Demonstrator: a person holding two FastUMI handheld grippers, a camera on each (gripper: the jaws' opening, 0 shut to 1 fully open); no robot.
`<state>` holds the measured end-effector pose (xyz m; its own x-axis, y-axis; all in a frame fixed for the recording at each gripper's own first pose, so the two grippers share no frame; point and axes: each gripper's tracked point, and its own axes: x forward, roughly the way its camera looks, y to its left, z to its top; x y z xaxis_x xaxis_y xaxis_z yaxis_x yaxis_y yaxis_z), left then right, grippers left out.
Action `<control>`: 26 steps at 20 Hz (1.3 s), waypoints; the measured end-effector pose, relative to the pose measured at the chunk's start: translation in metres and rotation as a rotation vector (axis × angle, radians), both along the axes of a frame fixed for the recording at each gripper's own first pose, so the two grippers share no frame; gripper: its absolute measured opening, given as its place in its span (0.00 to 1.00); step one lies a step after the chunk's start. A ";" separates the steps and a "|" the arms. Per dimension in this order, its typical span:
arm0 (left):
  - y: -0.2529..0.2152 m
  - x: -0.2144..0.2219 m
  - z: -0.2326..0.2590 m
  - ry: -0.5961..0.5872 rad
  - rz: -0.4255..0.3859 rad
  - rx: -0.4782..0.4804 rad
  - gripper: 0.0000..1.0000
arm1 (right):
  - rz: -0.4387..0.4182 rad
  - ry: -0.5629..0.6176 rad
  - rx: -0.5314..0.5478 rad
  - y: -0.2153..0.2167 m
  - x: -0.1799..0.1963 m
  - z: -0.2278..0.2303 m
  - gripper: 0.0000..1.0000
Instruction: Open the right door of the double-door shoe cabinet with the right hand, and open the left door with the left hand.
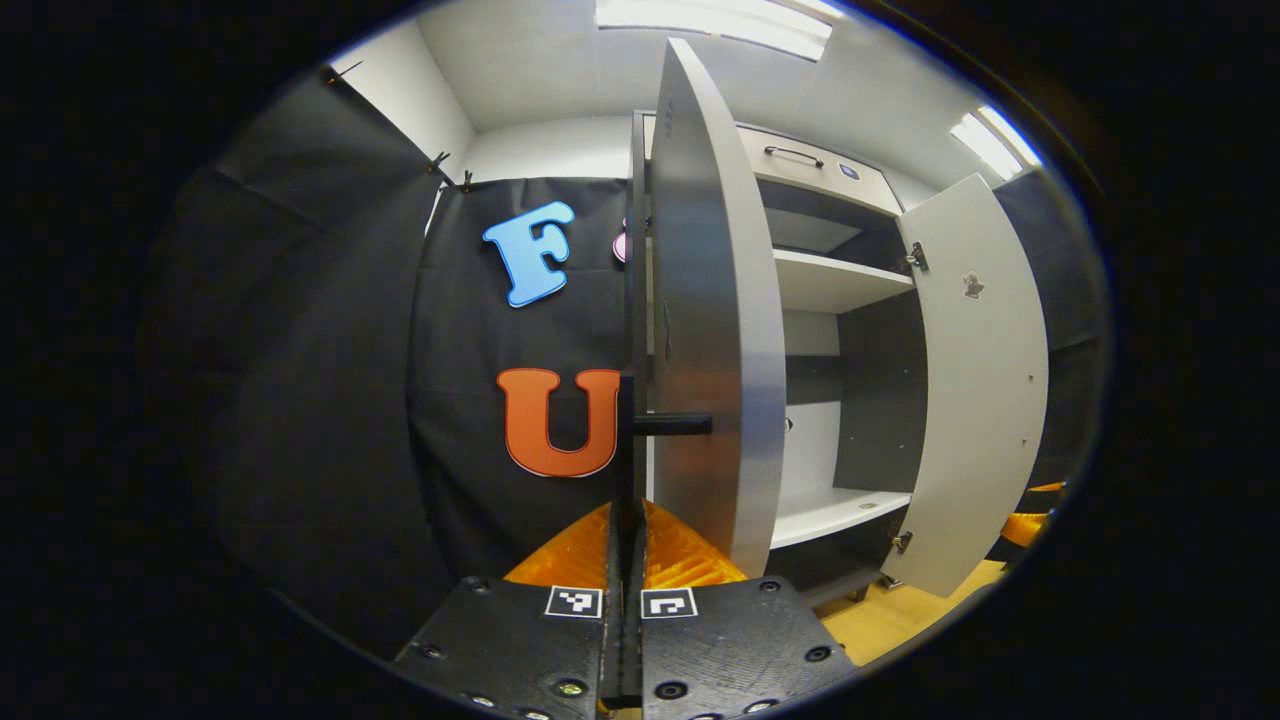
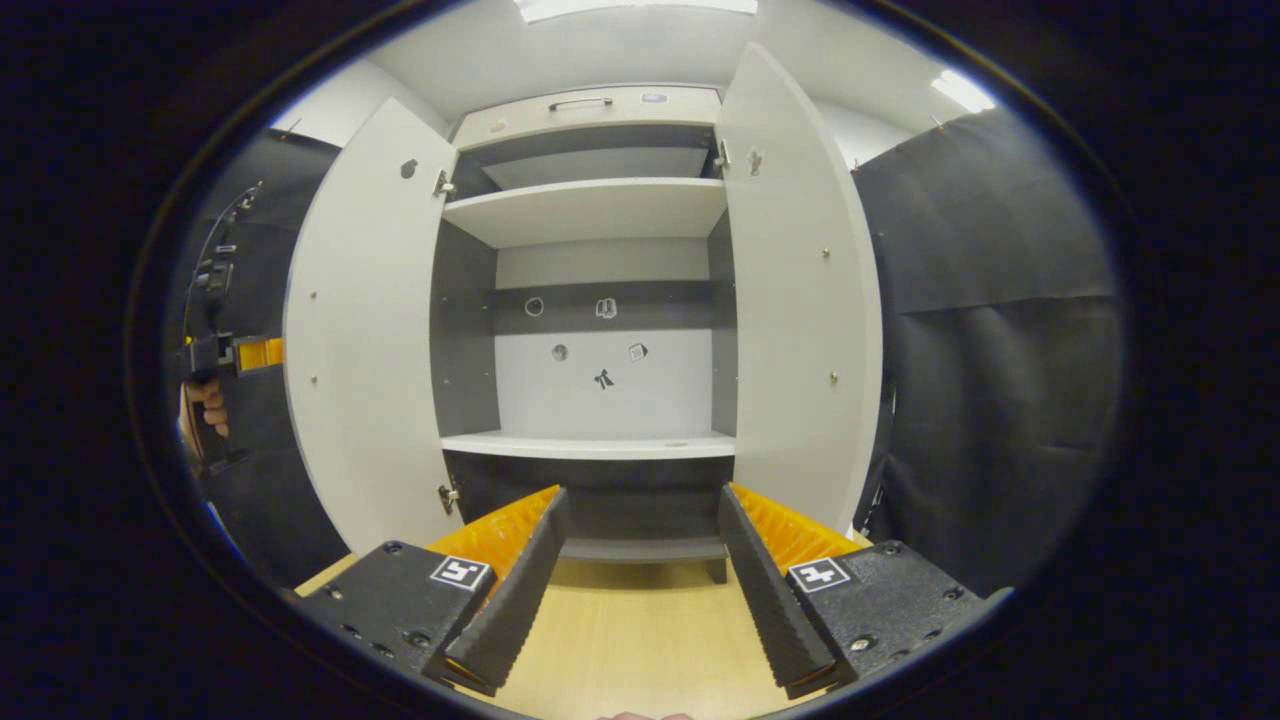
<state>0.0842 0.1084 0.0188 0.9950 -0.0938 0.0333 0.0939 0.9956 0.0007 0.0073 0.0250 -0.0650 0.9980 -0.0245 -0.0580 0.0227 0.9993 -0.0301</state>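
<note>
Right gripper view, both cabinet doors (image 2: 370,340) open, right tongs (image 2: 640,570) wide, left tongs (image 1: 625,545) closed on handle (image 1: 672,425), no legible writing.

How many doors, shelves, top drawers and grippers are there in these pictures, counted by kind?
Doors: 2, left door and right door, both open.
Shelves: 2, upper shelf and lower shelf.
Top drawers: 1, drawer.
Grippers: 2, left gripper and right gripper.
Total: 7.

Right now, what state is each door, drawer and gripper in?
left door: swung wide open
right door: swung wide open
top drawer: closed
shelves: bare
left gripper: fingers closed together near the left door's edge; grip on its handle unclear
right gripper: open, holding nothing, facing the cabinet interior
</note>
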 end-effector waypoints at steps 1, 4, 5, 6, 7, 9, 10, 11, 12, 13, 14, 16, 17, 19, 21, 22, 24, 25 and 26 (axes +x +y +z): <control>0.003 -0.006 0.001 -0.009 -0.008 0.021 0.00 | 0.008 0.001 -0.009 0.001 0.001 -0.001 0.94; 0.009 -0.037 0.004 -0.048 -0.004 0.075 0.03 | 0.036 -0.011 0.006 0.006 -0.001 -0.003 0.94; 0.013 -0.052 0.005 -0.056 0.035 0.074 0.03 | 0.045 -0.016 0.014 0.006 -0.002 -0.003 0.94; 0.011 -0.068 0.003 -0.059 0.053 0.067 0.02 | 0.048 -0.022 0.016 0.004 -0.003 -0.003 0.94; 0.001 -0.082 0.003 -0.071 0.061 0.049 0.02 | 0.046 -0.027 0.012 0.001 -0.005 -0.004 0.94; -0.042 -0.096 -0.010 -0.047 0.020 -0.012 0.00 | 0.039 -0.041 -0.003 -0.006 -0.006 -0.002 0.94; -0.067 -0.097 -0.022 -0.032 -0.002 -0.042 0.00 | 0.041 -0.044 -0.012 -0.009 -0.008 -0.001 0.93; -0.090 -0.095 -0.036 -0.019 -0.016 -0.061 0.00 | 0.043 -0.046 -0.019 -0.012 -0.011 -0.001 0.93; -0.109 -0.094 -0.050 -0.010 -0.011 -0.067 0.00 | 0.042 -0.050 -0.023 -0.016 -0.014 0.000 0.94; -0.124 -0.092 -0.063 0.000 -0.009 -0.073 0.00 | 0.045 -0.051 -0.025 -0.019 -0.017 0.000 0.94; -0.146 -0.085 -0.076 0.012 -0.037 -0.085 0.00 | 0.046 -0.050 -0.027 -0.023 -0.021 -0.001 0.93; -0.172 -0.079 -0.101 0.076 -0.068 -0.105 0.19 | 0.032 -0.041 -0.037 -0.034 -0.025 -0.004 0.93; -0.181 -0.079 -0.108 0.092 -0.081 -0.123 0.25 | 0.022 -0.040 -0.039 -0.039 -0.027 -0.005 0.93; -0.186 -0.079 -0.112 0.093 -0.077 -0.152 0.31 | 0.006 -0.041 -0.041 -0.050 -0.031 -0.008 0.93; -0.176 -0.070 -0.118 0.074 -0.002 -0.158 0.74 | -0.015 -0.049 -0.046 -0.060 -0.032 -0.011 0.94; -0.168 -0.074 -0.113 0.067 0.035 -0.148 0.97 | -0.023 -0.057 -0.049 -0.063 -0.032 -0.012 0.94; -0.162 -0.073 -0.114 0.067 0.056 -0.127 0.95 | -0.022 -0.058 -0.055 -0.064 -0.032 -0.019 0.93; -0.160 -0.075 -0.115 0.064 0.059 -0.122 0.95 | -0.014 -0.057 -0.057 -0.063 -0.032 -0.022 0.94; -0.158 -0.075 -0.113 0.060 0.062 -0.117 0.95 | -0.009 -0.053 -0.061 -0.062 -0.032 -0.024 0.94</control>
